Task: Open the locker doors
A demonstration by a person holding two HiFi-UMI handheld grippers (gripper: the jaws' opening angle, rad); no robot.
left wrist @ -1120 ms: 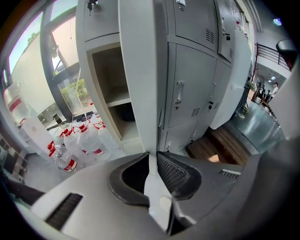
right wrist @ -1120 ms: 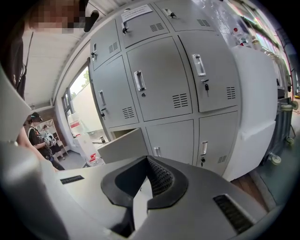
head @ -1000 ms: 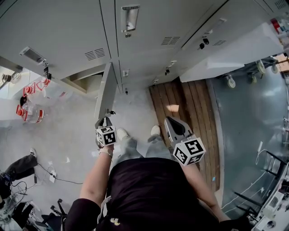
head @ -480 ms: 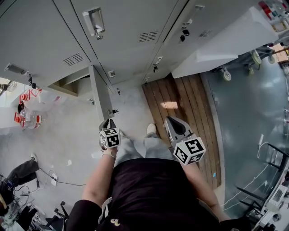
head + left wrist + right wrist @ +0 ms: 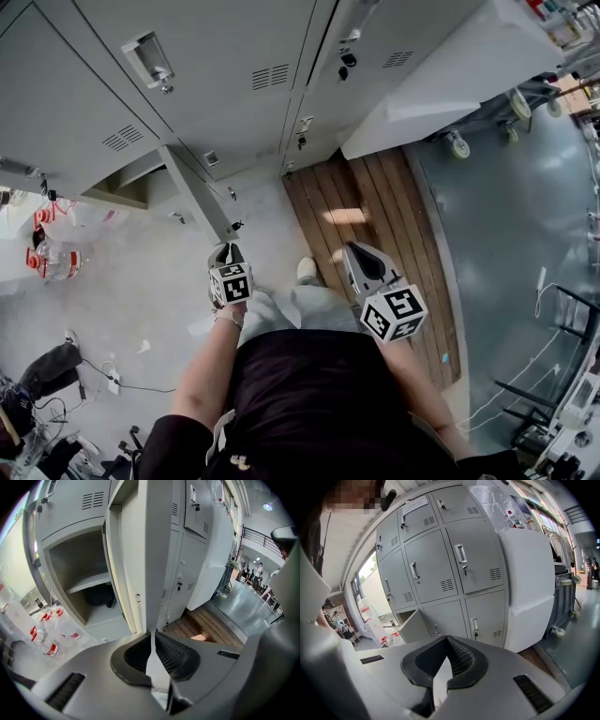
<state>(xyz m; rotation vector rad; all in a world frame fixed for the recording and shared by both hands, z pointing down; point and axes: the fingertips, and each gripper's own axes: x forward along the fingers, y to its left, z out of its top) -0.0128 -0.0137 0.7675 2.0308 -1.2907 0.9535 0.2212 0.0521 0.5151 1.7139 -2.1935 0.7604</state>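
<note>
A bank of grey lockers [image 5: 216, 66] stands ahead. The bottom locker door [image 5: 199, 199] stands swung out, and its open compartment [image 5: 79, 573] shows a shelf with something dark under it. My left gripper [image 5: 225, 251] is shut on that door's free edge. The door panel [image 5: 157, 550] runs straight up from between the pads of the left gripper [image 5: 152, 637]. My right gripper [image 5: 361, 258] hangs in front of my body, shut and empty, apart from the lockers. The right gripper [image 5: 446, 641] faces several closed doors [image 5: 440, 564] and the open door [image 5: 410, 627] at lower left.
A white wheeled cabinet [image 5: 441, 94] stands to the right of the lockers. Wooden planks [image 5: 361, 216] lie in front of it. Packs of water bottles [image 5: 56, 248] sit on the floor at the left. Cables and a bag [image 5: 42, 370] lie at the lower left.
The open door has swung further out from the locker front, with my left gripper still at its edge and a little further right. The head view has turned. The right gripper has stayed put.
</note>
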